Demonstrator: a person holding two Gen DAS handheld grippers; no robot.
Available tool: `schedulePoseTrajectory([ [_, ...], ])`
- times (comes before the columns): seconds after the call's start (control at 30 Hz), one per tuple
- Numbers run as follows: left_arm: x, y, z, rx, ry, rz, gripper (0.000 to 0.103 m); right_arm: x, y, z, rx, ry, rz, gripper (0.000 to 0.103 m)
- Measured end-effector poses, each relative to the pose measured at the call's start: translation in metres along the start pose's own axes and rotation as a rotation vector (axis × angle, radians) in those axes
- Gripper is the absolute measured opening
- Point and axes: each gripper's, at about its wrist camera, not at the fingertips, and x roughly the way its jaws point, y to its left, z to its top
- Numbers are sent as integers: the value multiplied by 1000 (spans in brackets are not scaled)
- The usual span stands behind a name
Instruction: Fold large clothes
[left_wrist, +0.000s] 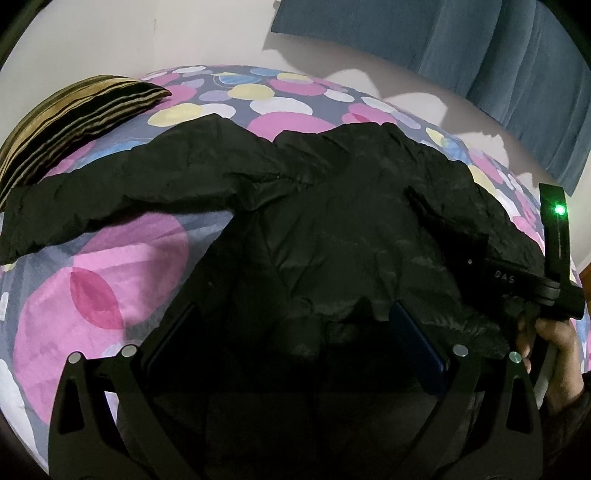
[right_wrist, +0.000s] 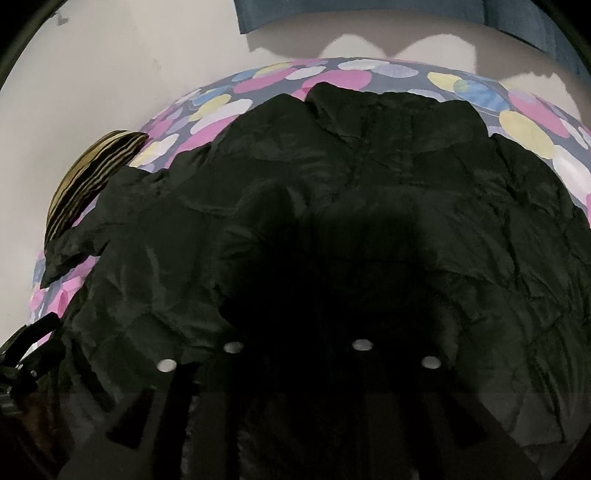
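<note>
A black padded jacket (left_wrist: 332, 229) lies spread flat on the spotted bedcover (left_wrist: 110, 280), one sleeve reaching toward the striped pillow (left_wrist: 74, 122). The left gripper (left_wrist: 295, 332) stands wide over the hem. The right gripper (right_wrist: 299, 332) is lost in shadow; its spread cannot be told.

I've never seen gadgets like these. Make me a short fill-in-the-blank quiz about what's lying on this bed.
1. The large garment spread on the bed is ____ in colour.
2. The bedcover under it is printed with overlapping ____.
3. The cushion by the wall carries a pattern of ____.
4. A small ____ light glows on the right gripper seen in the left wrist view.

Missing words: black; circles; stripes; green
</note>
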Motion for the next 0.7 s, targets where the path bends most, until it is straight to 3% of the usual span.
schedulePoseTrajectory([
  [0.07, 0, 0, 0, 0, -1, 1, 101, -1, 5, 0, -10, 0, 23, 51],
  [0.17, 0, 0, 0, 0, 0, 0, 101, -1, 17, -2, -57, 0, -9, 58],
  [0.4, 0, -2, -1, 3, -1, -2, 101, -13, 23, -5, -61, -4, -8, 63],
  [0.53, 0, -1, -1, 1, 0, -16, 101, -45, 12, -5, -8, -60, 40, 63],
  [0.63, -2, 0, 0, -5, -2, -21, 101, -80, -20, -5, 53, -116, 40, 63],
  [0.7, -2, 0, 0, -5, -1, -24, 101, -103, -58, -6, 117, -151, -4, 63],
])
